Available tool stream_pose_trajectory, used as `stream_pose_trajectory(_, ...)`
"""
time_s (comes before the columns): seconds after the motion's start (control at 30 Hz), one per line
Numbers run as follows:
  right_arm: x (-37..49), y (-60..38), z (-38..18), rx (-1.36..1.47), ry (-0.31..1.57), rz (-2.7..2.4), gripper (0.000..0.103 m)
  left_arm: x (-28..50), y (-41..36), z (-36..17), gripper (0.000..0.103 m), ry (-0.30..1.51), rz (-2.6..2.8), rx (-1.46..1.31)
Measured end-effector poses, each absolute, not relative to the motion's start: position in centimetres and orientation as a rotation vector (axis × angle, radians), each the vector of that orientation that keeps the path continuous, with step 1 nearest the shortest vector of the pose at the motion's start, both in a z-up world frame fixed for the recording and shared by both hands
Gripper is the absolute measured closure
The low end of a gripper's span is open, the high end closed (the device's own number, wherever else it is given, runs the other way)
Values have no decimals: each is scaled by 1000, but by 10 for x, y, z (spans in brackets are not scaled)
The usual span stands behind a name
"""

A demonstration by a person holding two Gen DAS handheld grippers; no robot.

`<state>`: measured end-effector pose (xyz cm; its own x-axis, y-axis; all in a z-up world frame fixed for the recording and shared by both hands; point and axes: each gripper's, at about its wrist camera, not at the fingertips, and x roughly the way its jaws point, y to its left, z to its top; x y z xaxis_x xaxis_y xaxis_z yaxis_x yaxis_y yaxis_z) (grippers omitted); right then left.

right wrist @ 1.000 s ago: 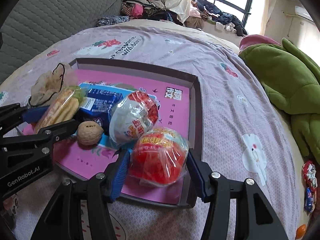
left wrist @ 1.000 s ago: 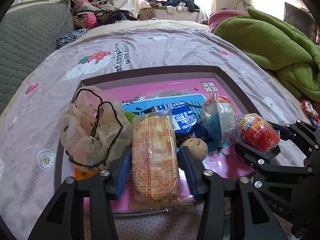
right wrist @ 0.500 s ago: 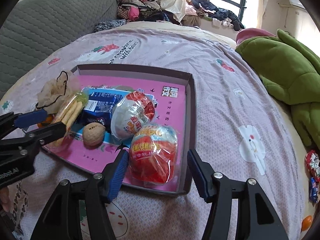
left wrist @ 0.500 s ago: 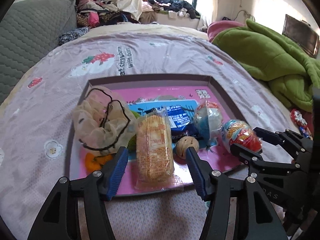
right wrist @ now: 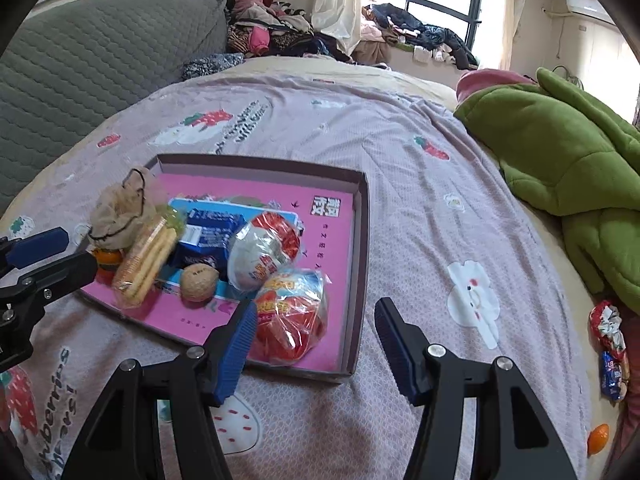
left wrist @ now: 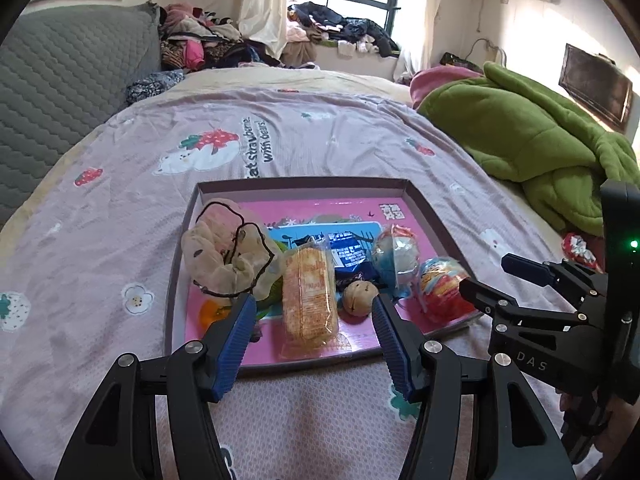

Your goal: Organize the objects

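Note:
A shallow tray [left wrist: 430, 216] with a pink floor lies on the bed. In it are a cracker pack [left wrist: 308, 300], a walnut [left wrist: 360, 298], a blue packet [left wrist: 352, 258], a white round snack [left wrist: 394, 256], a red round snack [left wrist: 442, 288], a beige mesh pouch [left wrist: 228, 252] and an orange [left wrist: 214, 312]. My left gripper [left wrist: 314, 308] hangs open above the tray's near edge, with the cracker pack lying below it, untouched. My right gripper [right wrist: 316, 312] is open over the tray's [right wrist: 360, 272] near right corner. The red snack [right wrist: 292, 316] rests beside its left finger, not pinched.
A green blanket [left wrist: 540, 148] is heaped on the bed's right side. Loose wrapped sweets [right wrist: 608, 328] and a small orange [right wrist: 598, 438] lie near the right edge. A grey quilted headboard [left wrist: 60, 92] stands at the left, with clothes piled by the window.
Both grippers widened and drew back and up from the tray. The left let go of the cracker pack and the right let go of the red snack; both now lie in the tray.

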<state>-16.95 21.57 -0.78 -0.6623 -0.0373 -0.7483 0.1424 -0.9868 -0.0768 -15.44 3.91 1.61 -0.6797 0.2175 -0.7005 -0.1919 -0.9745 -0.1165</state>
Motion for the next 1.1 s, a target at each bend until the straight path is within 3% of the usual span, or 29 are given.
stream_pose_trajectory(0.63,-102,190,85,983,50,-2804,38,-92,27,98,41,-30,2822,-1001)
stream_pose_trajectory(0.77,-88,192,99,950,27,-2839,37,-77,23,113,28,-43,2822,-966)
stream_pose_trajectory(1.1,-54,188,126,848,46,-2898,33,-42,21,132,28,-18,2855,-915)
